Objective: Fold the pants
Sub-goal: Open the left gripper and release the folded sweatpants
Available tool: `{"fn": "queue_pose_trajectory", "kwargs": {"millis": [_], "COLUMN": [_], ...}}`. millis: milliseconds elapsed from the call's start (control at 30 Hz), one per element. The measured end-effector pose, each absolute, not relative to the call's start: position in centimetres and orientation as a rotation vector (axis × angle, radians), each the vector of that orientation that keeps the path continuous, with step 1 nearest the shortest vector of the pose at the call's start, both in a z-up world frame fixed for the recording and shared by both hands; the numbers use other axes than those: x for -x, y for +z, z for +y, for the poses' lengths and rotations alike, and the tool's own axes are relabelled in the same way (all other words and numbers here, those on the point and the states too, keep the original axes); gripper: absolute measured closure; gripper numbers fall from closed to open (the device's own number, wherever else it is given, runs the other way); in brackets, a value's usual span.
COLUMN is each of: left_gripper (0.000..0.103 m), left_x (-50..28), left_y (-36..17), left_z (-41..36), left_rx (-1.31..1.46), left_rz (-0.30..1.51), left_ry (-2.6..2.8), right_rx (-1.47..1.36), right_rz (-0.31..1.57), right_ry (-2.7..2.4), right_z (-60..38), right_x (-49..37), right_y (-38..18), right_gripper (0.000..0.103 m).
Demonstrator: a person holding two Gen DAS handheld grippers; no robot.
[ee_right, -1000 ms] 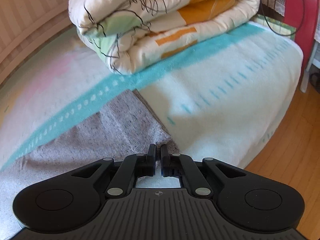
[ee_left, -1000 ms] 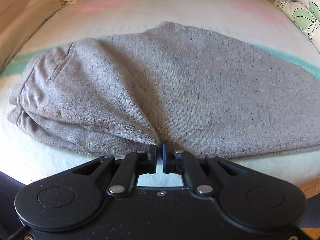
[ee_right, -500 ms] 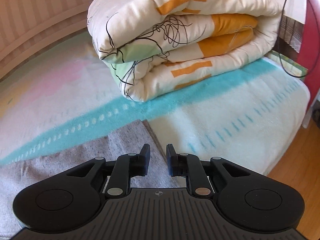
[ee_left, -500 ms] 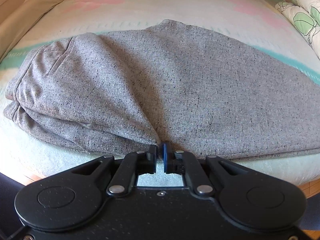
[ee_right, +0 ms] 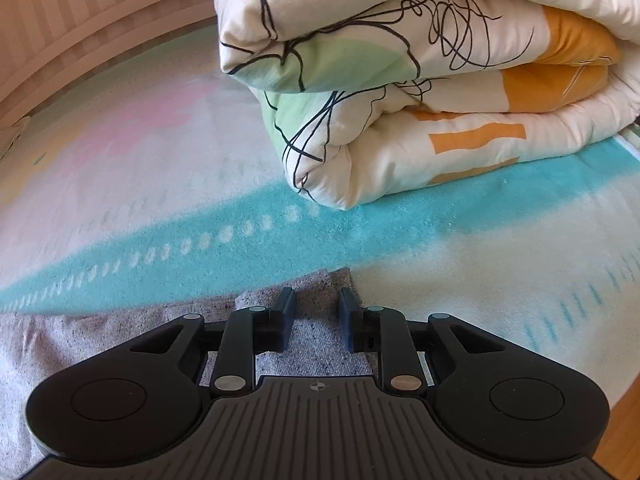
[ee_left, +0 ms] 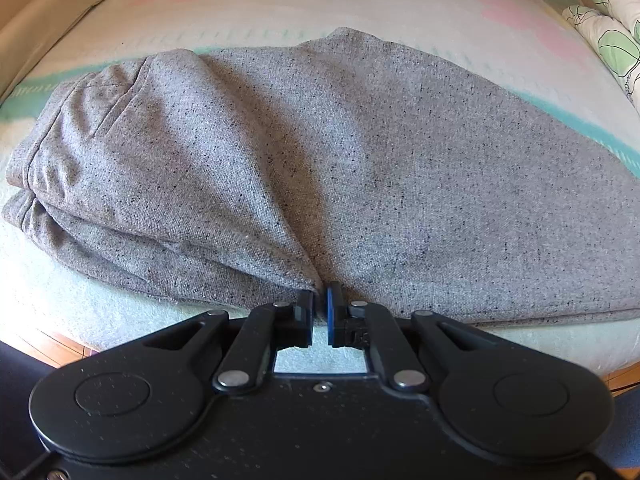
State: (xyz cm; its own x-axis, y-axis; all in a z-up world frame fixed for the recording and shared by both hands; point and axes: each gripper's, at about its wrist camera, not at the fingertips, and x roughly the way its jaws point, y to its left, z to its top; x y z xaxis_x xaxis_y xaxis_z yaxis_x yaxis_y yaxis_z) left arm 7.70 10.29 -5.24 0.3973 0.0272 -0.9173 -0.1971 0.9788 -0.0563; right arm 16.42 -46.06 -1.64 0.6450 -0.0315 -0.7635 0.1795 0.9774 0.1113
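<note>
Grey speckled pants (ee_left: pixel 340 168) lie folded lengthwise across the bed, waistband at the left. My left gripper (ee_left: pixel 320 308) is shut on their near edge, and creases in the cloth run into its fingertips. In the right wrist view the leg end of the pants (ee_right: pixel 316 344) lies flat under my right gripper (ee_right: pixel 318 312). That gripper's jaws are opening, with a clear gap between the pads. They hover over the cloth and pinch nothing.
A folded duvet (ee_right: pixel 440 92) with orange and green patches sits on the bed just beyond the right gripper. The bed cover (ee_right: pixel 200 248) has a turquoise stripe. Wooden floor (ee_right: pixel 624 432) shows past the bed's edge at right. A tan headboard cushion (ee_left: pixel 52 16) borders the far left.
The right gripper let go of the pants' leg end, spread its jaws and swung toward the duvet. The left gripper stayed shut on the near edge, and the pants barely shifted.
</note>
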Motion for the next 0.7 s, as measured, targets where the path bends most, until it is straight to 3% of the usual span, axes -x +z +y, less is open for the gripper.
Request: {"fn": "queue_pose_trajectory", "kwargs": {"millis": [33,67,333,400,467,700], "left_gripper": [0.094,0.094,0.093,0.091,0.083,0.082], "left_x": [-7.8,-7.7,-7.2,-7.2,-6.9,-4.3], "left_y": [-5.3,-5.3,-5.2,-5.0,-4.4,-1.7], "left_z": [10.3,10.2,9.6,9.4,9.6,11.2], "left_rx": [0.167,0.167,0.122,0.11,0.098,0.057], "left_rz": [1.155,1.155,1.142,1.144,1.148,1.134], "left_ry": [0.145,0.146,0.141,0.139,0.128,0.074], "right_rx": [-0.184,-0.176,-0.039,0.028,0.04,0.037], "right_rz": [0.856,0.859,0.866,0.854,0.834,0.766], "right_ry": [-0.109,-0.102,-0.211,-0.216,-0.24,-0.155], "right_z": [-45.9,-45.7,-44.7,-43.7,-43.3,-40.0], "right_x": [-16.2,-16.0,-16.4,-16.4,-16.4,-17.0], "right_y": [-1.6,-1.6,-1.9,-1.6,-0.7,5.3], "right_gripper": [0.087,0.099,0.1,0.095,0.09,0.089]}}
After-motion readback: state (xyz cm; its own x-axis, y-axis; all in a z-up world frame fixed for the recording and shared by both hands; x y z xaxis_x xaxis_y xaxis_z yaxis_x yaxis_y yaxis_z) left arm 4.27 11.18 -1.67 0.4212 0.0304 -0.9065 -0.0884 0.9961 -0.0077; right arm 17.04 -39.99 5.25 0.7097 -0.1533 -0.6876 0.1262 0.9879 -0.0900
